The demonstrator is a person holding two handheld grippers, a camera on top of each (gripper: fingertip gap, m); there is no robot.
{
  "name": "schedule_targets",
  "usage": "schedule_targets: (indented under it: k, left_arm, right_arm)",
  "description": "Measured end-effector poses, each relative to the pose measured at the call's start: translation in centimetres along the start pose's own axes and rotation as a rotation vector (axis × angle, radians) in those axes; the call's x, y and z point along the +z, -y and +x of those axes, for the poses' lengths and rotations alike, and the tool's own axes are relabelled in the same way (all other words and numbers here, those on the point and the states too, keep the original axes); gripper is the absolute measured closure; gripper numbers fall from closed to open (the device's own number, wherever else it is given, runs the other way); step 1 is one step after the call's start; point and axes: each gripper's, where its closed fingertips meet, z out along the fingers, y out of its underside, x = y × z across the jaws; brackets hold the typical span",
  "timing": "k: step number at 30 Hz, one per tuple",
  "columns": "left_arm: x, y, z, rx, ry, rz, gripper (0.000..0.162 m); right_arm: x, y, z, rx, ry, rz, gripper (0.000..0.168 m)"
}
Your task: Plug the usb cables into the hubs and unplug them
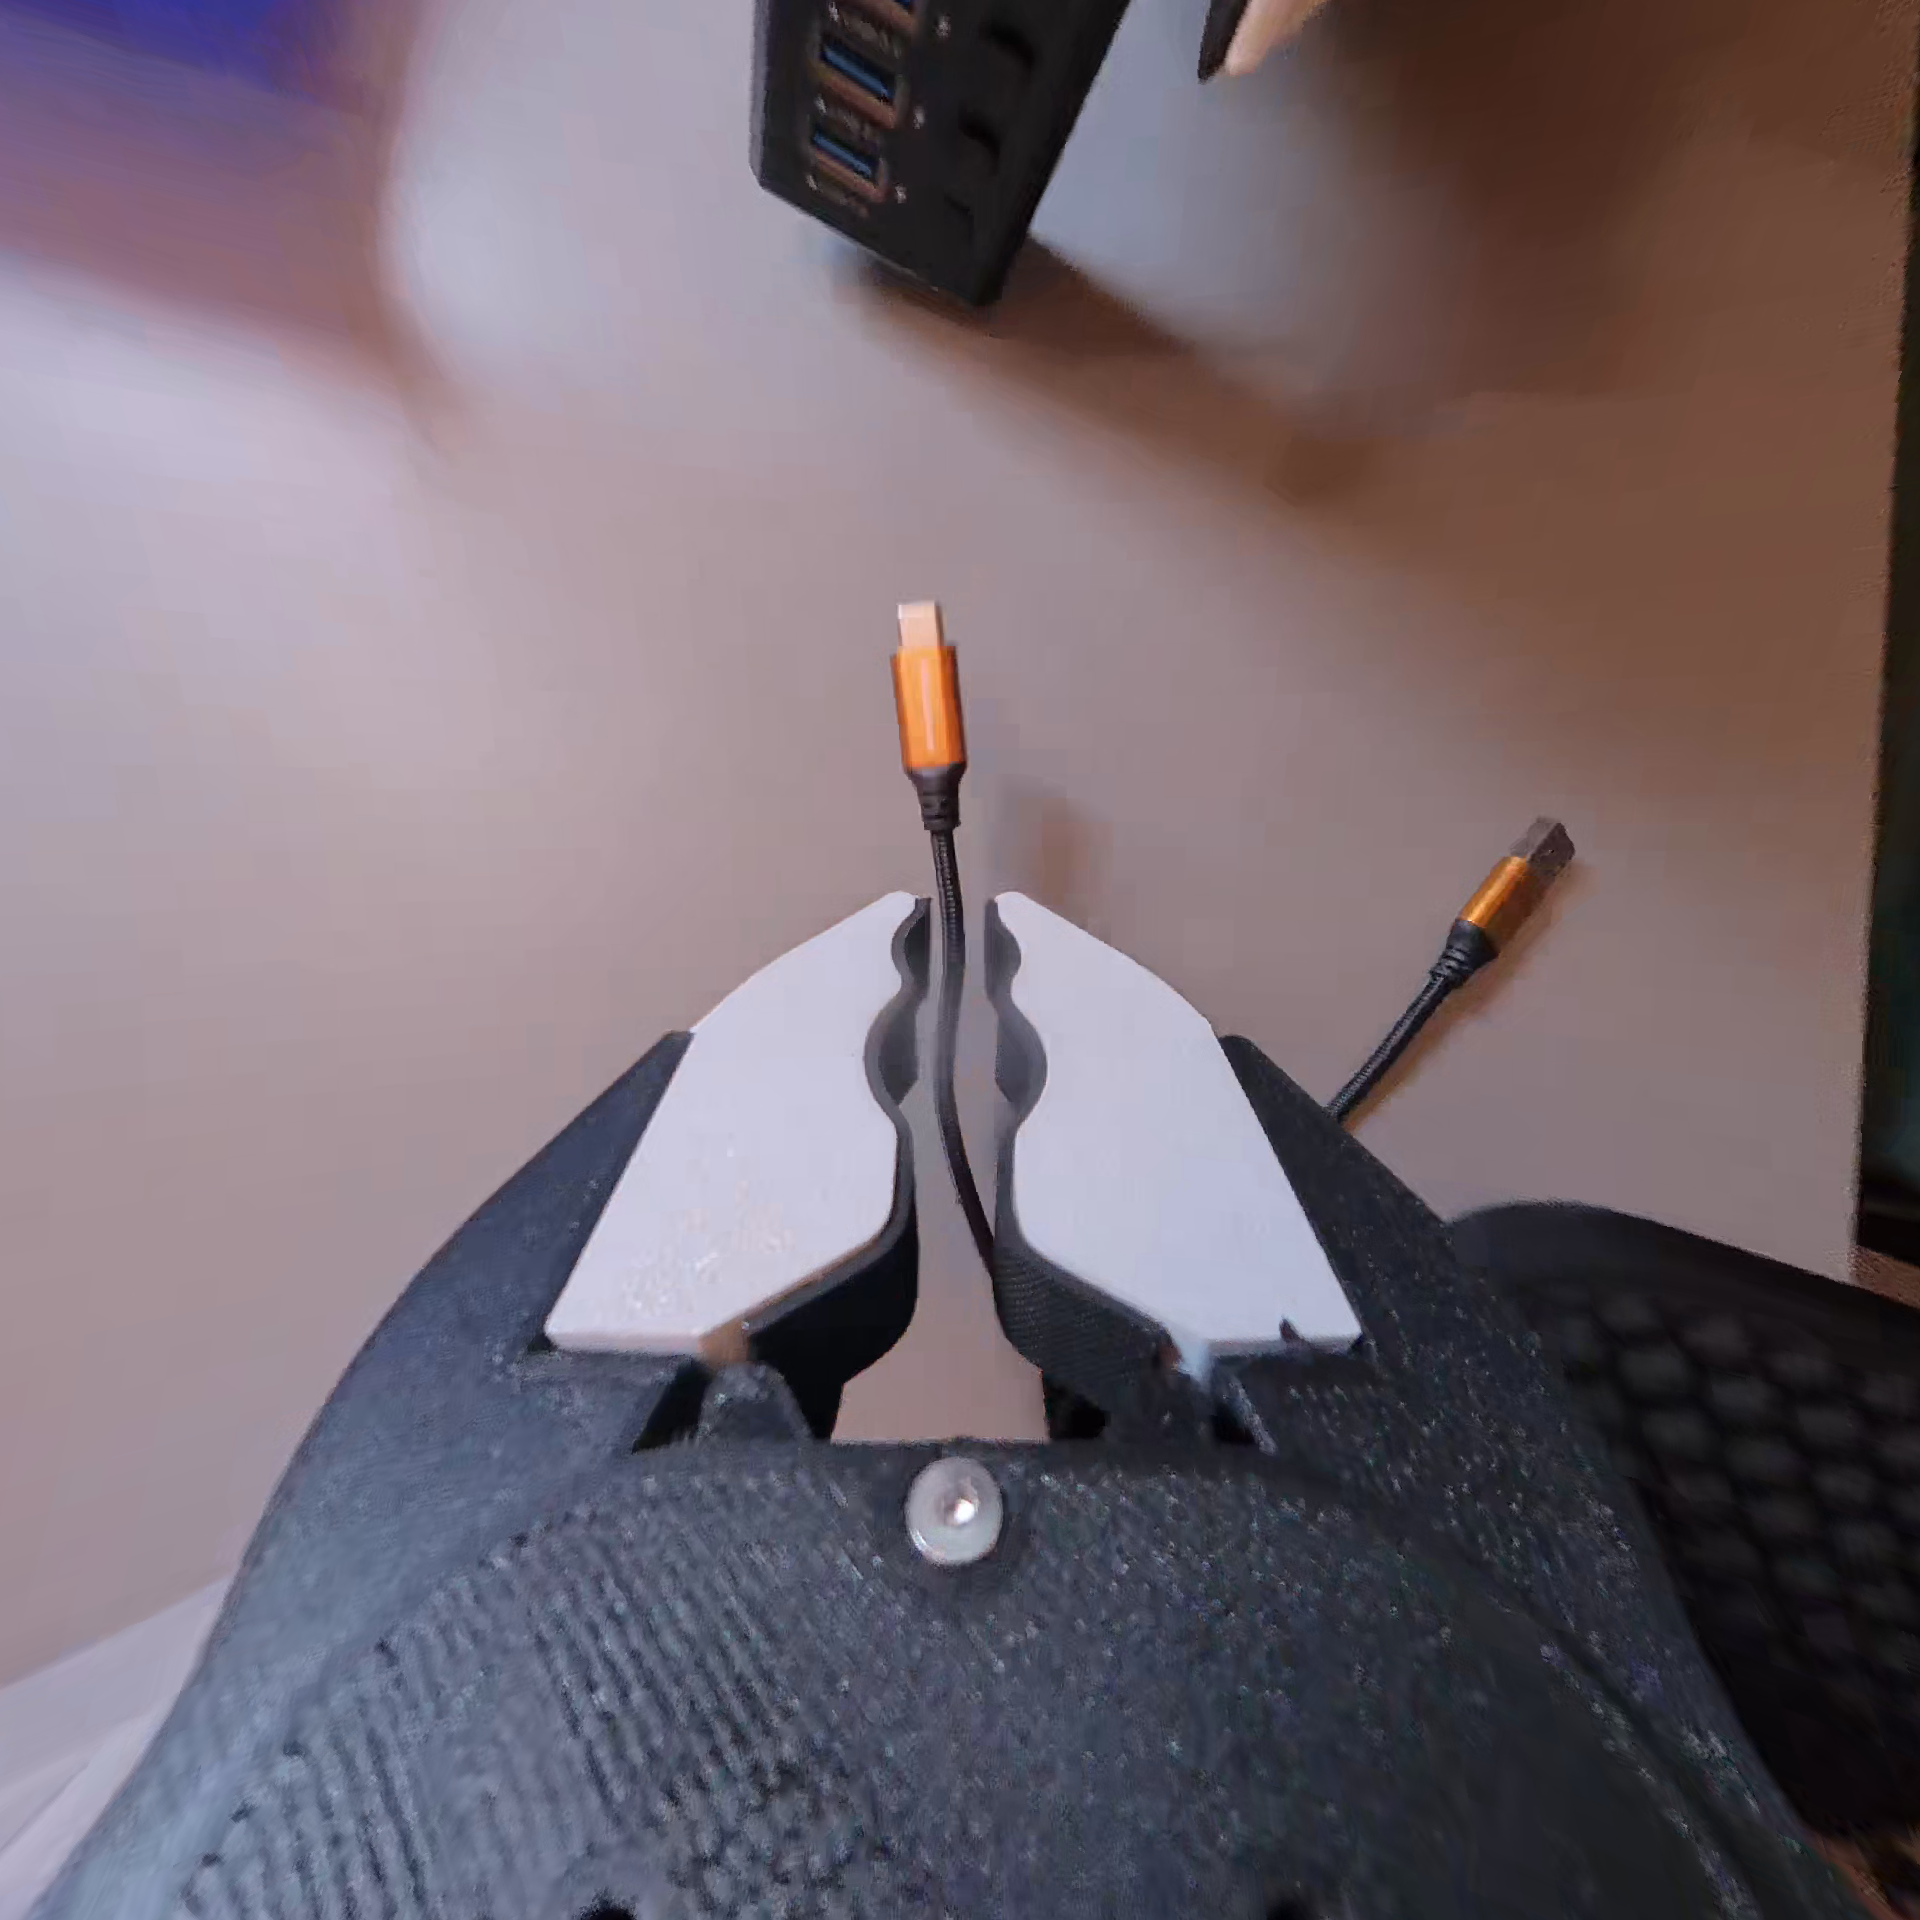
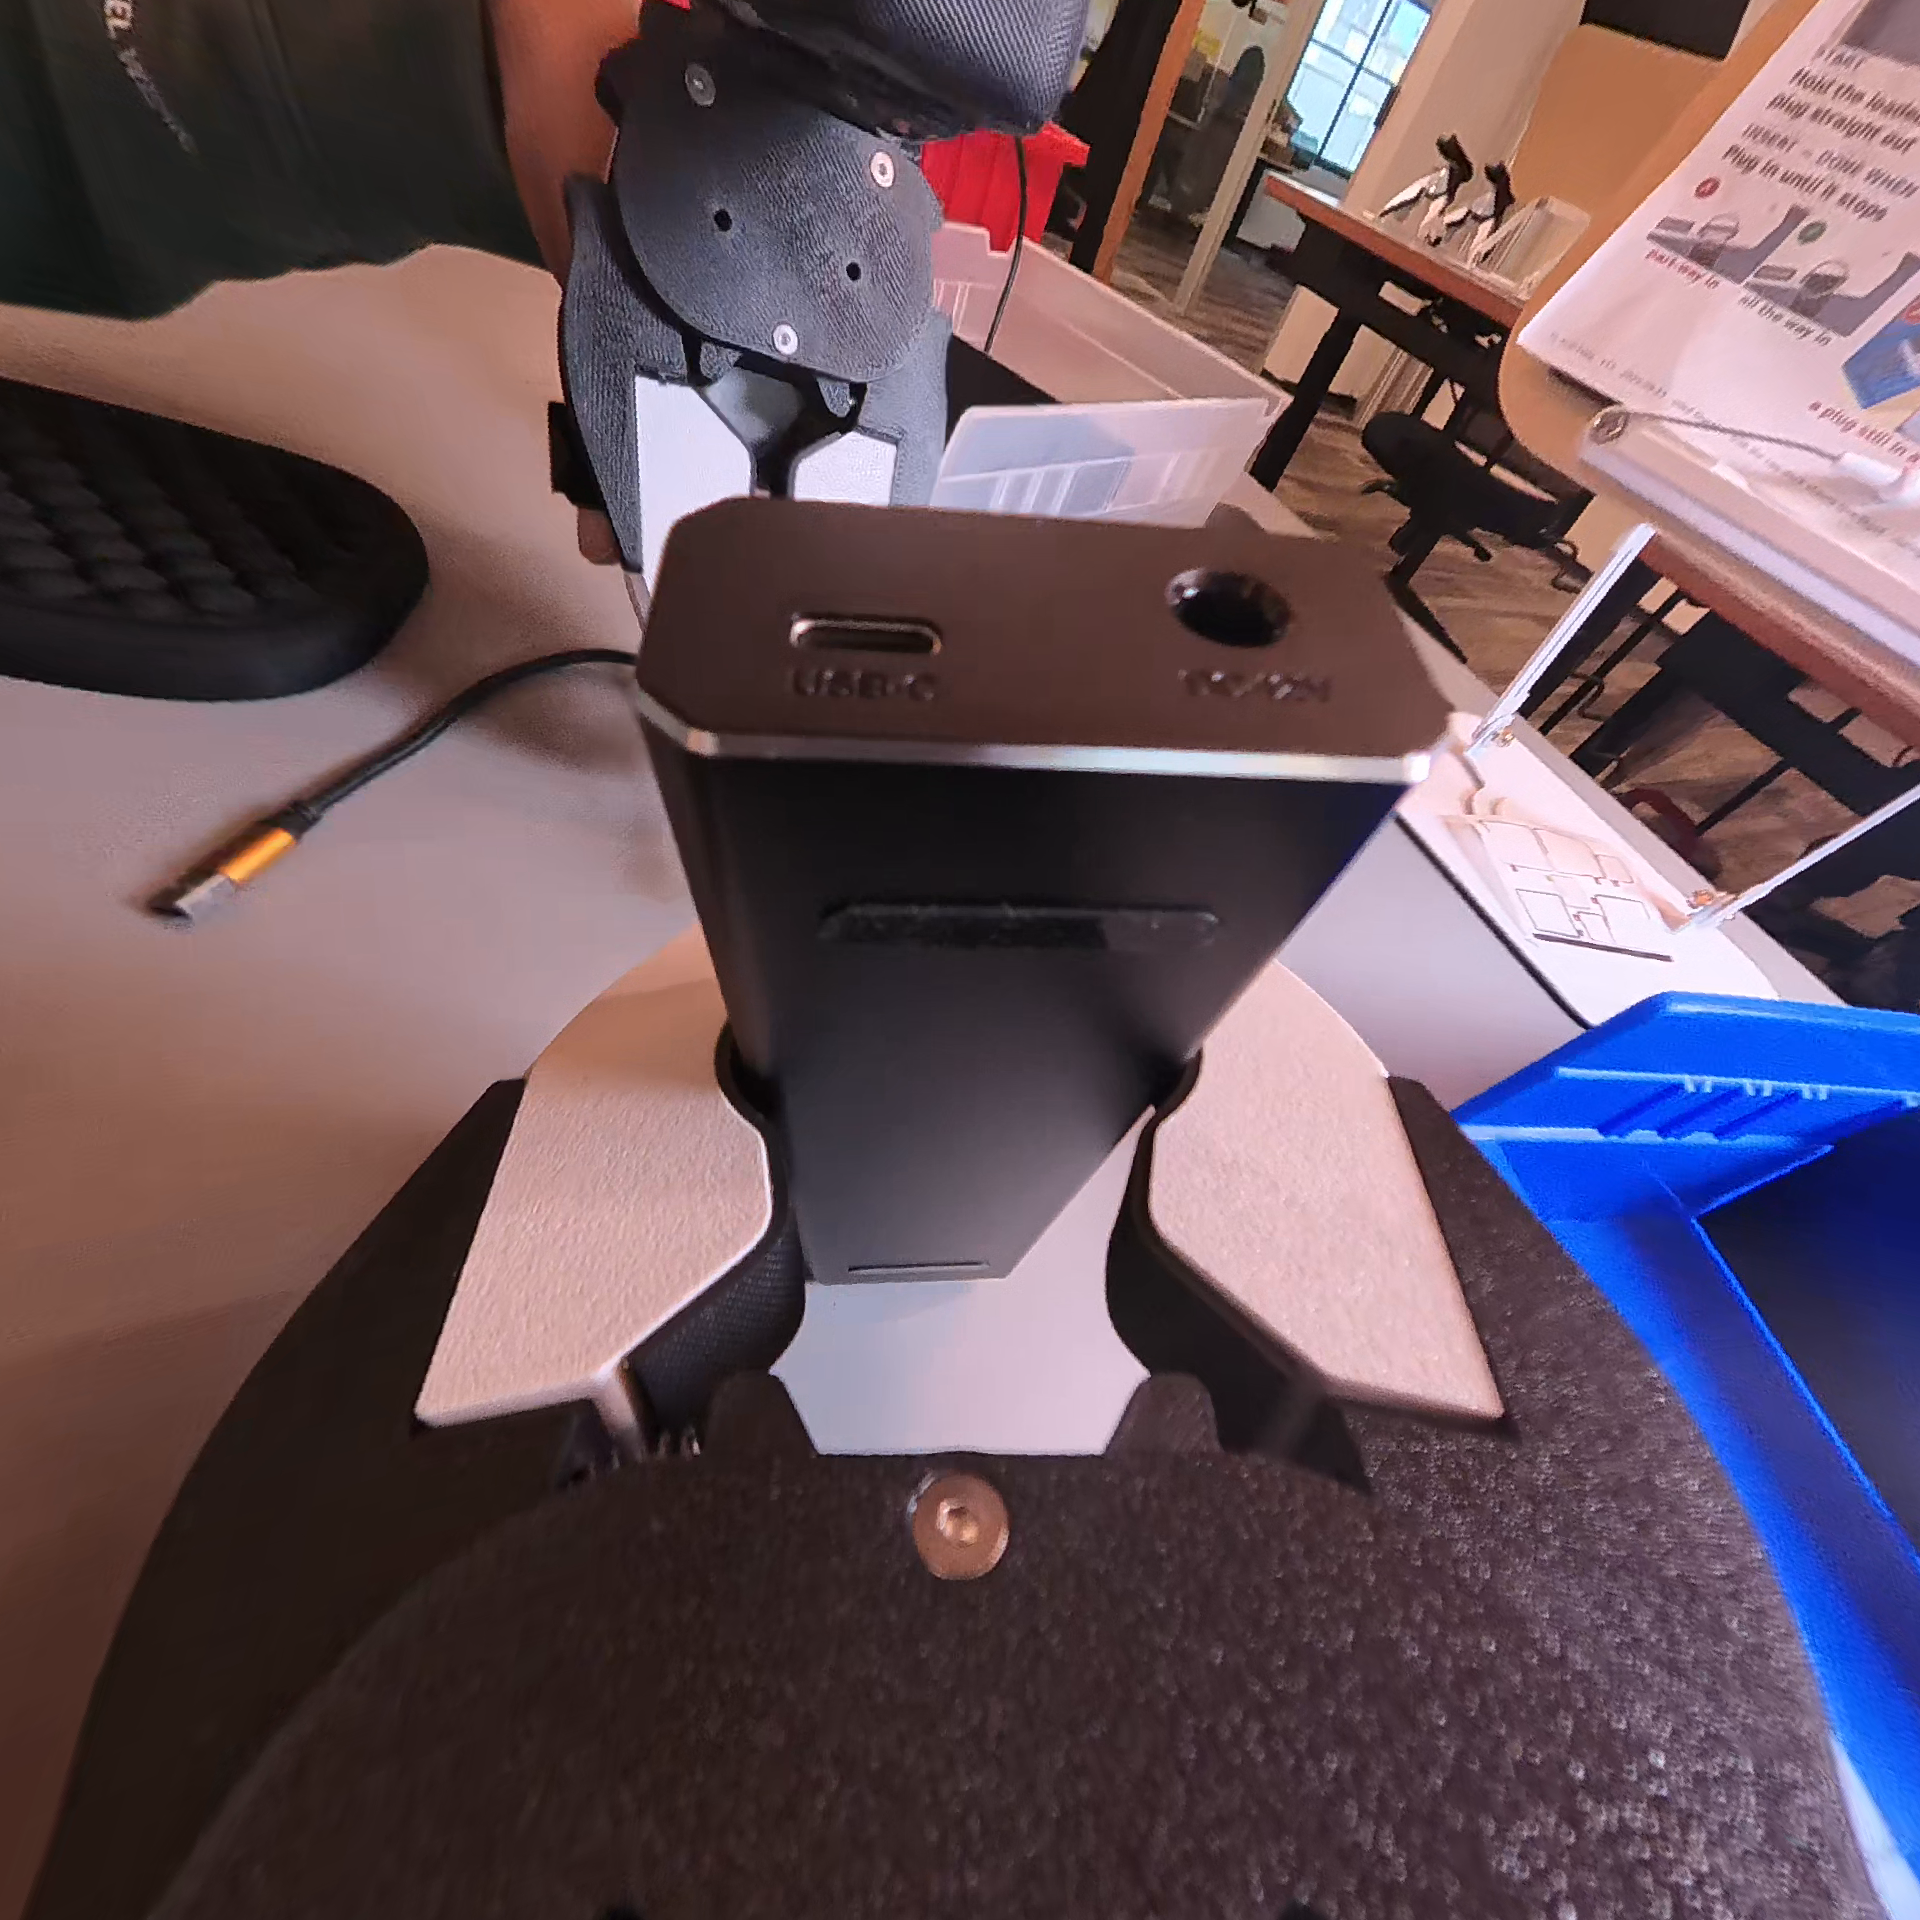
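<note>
Stretching behind your work is an open room with a wooden desk point(image 2: 1392, 272), a black office chair point(image 2: 1439, 488) and a bright window point(image 2: 1351, 88). Your pale table point(image 2: 312, 1039) fills most of both views; on it sit a blue bin point(image 2: 1704, 1143) at your right, a black mesh pad point(image 2: 177, 551) at your left, and a printed instruction sheet point(image 2: 1756, 208) propped in a clear stand.

Your right gripper point(image 2: 961, 1101) has its jaws clamped on the lower body of the black USB hub point(image 2: 1018, 831), held upright off the table with its end ports facing the camera. Your left gripper point(image 1: 956, 914) hangs beyond the hub, its jaws nearly together and pinching the black braided cable point(image 1: 951, 997) just below the small orange plug point(image 1: 925, 707), which points toward the hub's row of blue ports point(image 1: 857, 114). The cable's other orange plug point(image 2: 223, 878) lies loose on the table
</note>
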Motion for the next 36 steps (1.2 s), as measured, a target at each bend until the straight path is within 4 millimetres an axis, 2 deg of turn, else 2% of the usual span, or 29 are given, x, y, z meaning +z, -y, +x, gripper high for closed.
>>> schedule_targets:
  k: [5, 9, 11, 15, 19, 23, 25, 27, 29, 30, 32, 36]
  left_arm:
    - [0.5, 1.6, -0.6, 0.022, 0.082, 0.118, 0.146]
    - [0.4, 3.3, -0.1, 0.049, 0.115, 0.225, 0.143]
    - [1.0, 2.6, -0.2, 0.052, 0.135, 0.186, 0.139]
    - [2.4, -0.2, -1.1, 0.047, 0.206, 0.056, 0.133]
    - [2.8, 0.0, -1.0, 0.027, 0.192, 0.120, 0.137]
    - [1.9, -0.4, -1.5, 0.062, 0.261, 0.101, 0.136]
    - [1.0, 0.2, 0.5, 0.096, 0.187, 0.152, 0.136]
    - [0.4, 0.6, 4.7, 0.166, -0.006, 0.178, 0.136]
    - [0.6, -0.2, 8.9, 0.214, -0.190, 0.121, 0.125]
    - [0.9, -0.7, 10.2, 0.245, -0.236, 0.083, 0.120]
    - [2.2, -1.8, 11.5, 0.292, -0.247, -0.018, 0.116]
    - [3.5, -1.2, 10.6, 0.377, -0.119, -0.037, 0.133]
  right_arm:
    - [0.2, -0.2, -0.1, 0.015, 0.011, -0.013, 0.096]
    - [0.3, 0.0, -0.5, 0.014, 0.027, -0.005, 0.096]
    - [0.3, 0.0, -0.7, 0.016, 0.035, 0.001, 0.096]
    - [0.3, 0.2, -0.9, 0.021, 0.050, 0.020, 0.096]
    - [0.3, 0.3, -0.9, 0.040, 0.060, 0.034, 0.096]
    - [0.3, 0.1, -0.6, 0.045, 0.051, 0.030, 0.096]
    - [0.2, 0.0, -0.4, 0.048, 0.046, 0.031, 0.096]
    - [0.2, 0.1, -0.3, 0.059, 0.049, 0.037, 0.096]
    - [0.2, 0.1, -0.2, 0.073, 0.055, 0.043, 0.096]
    - [0.2, 0.0, -0.2, 0.077, 0.058, 0.044, 0.096]
    - [0.2, 0.0, -0.2, 0.081, 0.057, 0.043, 0.096]
    - [0.2, 0.0, -0.1, 0.081, 0.051, 0.043, 0.096]
